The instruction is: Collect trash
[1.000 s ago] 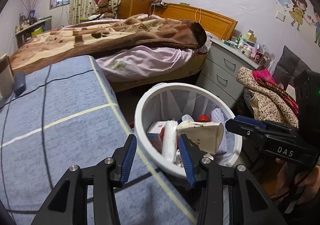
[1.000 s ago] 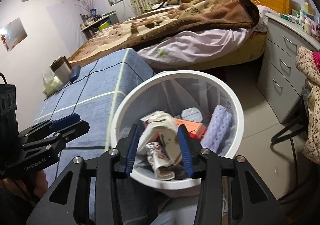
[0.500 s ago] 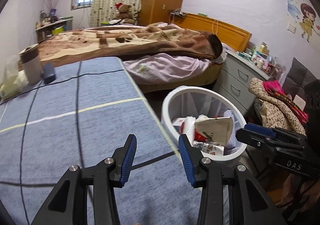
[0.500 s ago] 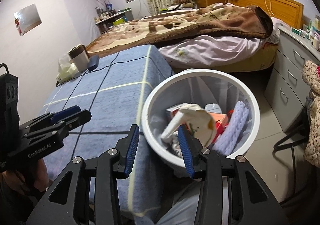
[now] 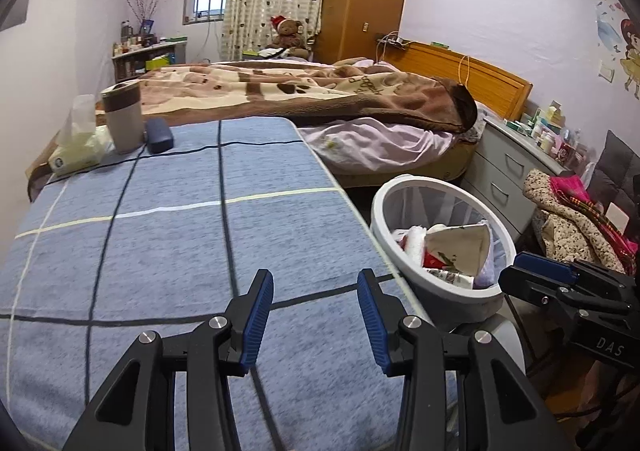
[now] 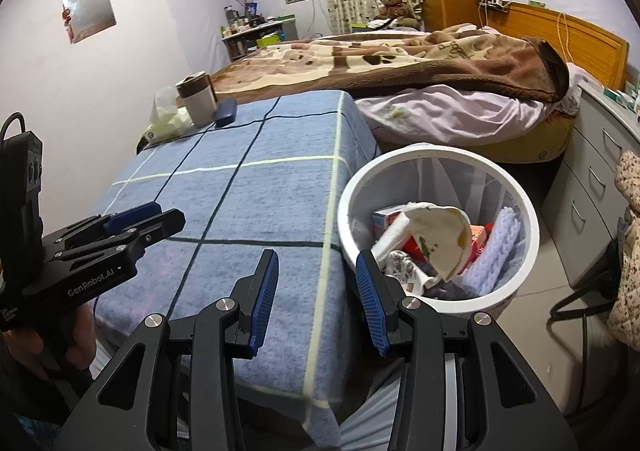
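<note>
"GenRobot.AI" read on left gripper [image 6: 132, 221] body; "DAS" on right gripper [image 5: 536, 277] body. White trash bin [image 6: 520, 203] stood on floor just beside blue plaid table [image 5: 168, 235], holding crumpled paper wrapper [image 6: 436, 235], red carton [image 6: 478, 237], lavender foam sleeve [image 6: 506, 235]. Both claws wide, empty. Half second earlier both sat nearer bin; since then pulled back over table. Cup [image 5: 122, 117], tissue pack [image 5: 78, 151], dark case [image 5: 159, 135] at table's far corner.

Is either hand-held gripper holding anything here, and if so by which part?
Nothing is held. The left hand-held gripper and the right hand-held gripper are both open, with nothing between their fingers.
</note>
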`<action>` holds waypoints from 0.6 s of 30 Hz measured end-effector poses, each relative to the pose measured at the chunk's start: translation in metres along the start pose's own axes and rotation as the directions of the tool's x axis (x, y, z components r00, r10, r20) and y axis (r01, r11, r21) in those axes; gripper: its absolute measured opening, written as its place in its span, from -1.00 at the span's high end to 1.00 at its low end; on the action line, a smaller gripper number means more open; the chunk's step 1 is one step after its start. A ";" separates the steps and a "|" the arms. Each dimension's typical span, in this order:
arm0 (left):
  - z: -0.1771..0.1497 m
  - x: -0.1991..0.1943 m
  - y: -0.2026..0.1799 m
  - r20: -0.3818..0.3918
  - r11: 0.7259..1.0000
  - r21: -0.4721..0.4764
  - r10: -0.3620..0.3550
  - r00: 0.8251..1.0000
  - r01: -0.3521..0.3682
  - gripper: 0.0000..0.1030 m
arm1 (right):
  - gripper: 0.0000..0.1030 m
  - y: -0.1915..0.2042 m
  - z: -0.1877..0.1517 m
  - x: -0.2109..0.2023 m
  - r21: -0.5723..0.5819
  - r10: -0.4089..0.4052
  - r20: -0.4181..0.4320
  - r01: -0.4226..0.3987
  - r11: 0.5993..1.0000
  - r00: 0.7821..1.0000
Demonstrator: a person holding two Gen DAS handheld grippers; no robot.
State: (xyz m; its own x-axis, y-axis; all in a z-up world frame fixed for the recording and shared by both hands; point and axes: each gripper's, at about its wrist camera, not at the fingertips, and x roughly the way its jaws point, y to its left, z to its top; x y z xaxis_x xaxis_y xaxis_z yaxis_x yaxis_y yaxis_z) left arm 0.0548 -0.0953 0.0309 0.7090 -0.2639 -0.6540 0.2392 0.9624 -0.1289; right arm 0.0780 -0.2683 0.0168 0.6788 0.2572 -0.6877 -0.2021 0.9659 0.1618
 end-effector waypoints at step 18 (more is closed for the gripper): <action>-0.008 -0.012 0.007 -0.003 0.999 -0.018 0.038 0.999 -0.038 0.16 | 0.18 0.006 0.001 -0.001 -0.020 0.003 0.007 -0.003 1.000 1.000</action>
State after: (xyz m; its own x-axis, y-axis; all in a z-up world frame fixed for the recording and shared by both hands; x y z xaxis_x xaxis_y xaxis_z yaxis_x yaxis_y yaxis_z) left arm 0.0425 -0.0848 0.0318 0.7156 -0.2265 -0.6608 0.1995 0.9728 -0.1174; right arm 0.0767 -0.2627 0.0187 0.6832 0.2603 -0.6822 -0.2182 0.9644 0.1494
